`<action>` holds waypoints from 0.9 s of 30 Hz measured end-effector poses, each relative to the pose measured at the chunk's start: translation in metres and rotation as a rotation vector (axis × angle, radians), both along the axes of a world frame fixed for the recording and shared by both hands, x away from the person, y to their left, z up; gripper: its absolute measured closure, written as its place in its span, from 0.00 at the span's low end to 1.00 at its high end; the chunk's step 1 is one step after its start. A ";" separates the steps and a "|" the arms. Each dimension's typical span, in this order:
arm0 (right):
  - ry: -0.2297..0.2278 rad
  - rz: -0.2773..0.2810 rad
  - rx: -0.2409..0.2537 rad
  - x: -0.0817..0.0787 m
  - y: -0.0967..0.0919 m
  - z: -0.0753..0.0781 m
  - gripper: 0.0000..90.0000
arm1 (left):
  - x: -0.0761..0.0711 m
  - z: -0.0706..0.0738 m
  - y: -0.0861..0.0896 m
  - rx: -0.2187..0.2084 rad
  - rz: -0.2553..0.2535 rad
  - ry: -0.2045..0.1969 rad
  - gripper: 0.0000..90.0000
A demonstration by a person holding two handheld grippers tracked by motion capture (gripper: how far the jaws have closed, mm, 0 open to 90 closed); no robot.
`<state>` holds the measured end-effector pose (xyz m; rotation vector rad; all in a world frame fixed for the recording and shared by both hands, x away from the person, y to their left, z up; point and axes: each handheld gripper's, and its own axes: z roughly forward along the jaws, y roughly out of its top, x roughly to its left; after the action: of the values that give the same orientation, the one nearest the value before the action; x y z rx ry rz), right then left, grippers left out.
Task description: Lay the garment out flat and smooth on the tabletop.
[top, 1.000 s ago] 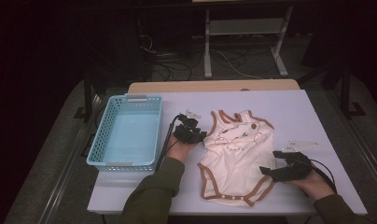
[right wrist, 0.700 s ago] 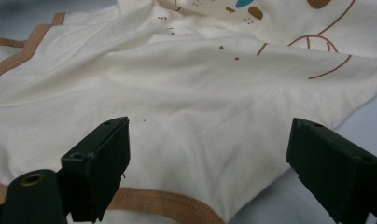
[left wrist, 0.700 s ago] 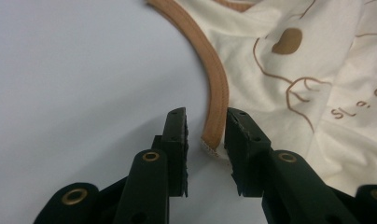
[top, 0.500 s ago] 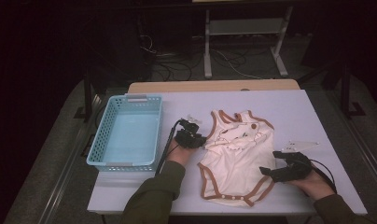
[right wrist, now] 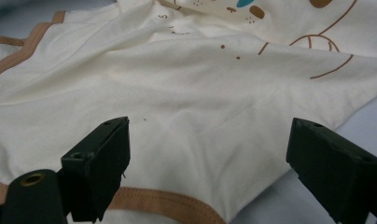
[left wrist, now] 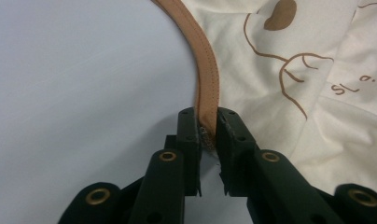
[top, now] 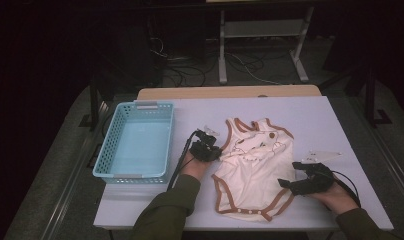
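Observation:
A cream baby bodysuit [top: 255, 170] with brown trim and a printed cartoon lies flat in the middle of the white table [top: 310, 117]. My left gripper [top: 216, 153] is at the garment's left armhole edge. In the left gripper view its jaws have just been closing, and the left gripper [left wrist: 206, 123] now pinches the brown trim [left wrist: 206, 79]. My right gripper [top: 286, 184] rests at the bodysuit's lower right edge. In the right gripper view the right gripper [right wrist: 210, 140] stands wide open, with the cream cloth [right wrist: 186, 84] and its brown hem [right wrist: 168, 201] lying between the jaws, untouched by the pads.
A light blue plastic basket [top: 110, 145] stands on the left part of the table, beside my left hand. Bare table surface lies behind and to the right of the garment. Cables and a metal stand are on the dark floor beyond the far edge.
My left gripper has slid a little toward the person along the bodysuit's left edge and closed on the trim. The right gripper has stayed put.

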<state>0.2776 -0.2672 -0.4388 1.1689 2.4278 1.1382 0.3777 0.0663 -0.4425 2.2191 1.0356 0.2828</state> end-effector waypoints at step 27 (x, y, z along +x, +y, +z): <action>0.001 0.002 0.001 0.000 -0.002 0.000 0.15 | 0.047 0.030 -0.006 -0.041 0.047 -0.119 0.97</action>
<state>0.2778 -0.2689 -0.4388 1.1679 2.4302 1.1398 0.4248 0.0601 -0.4128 2.1170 1.0205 0.4055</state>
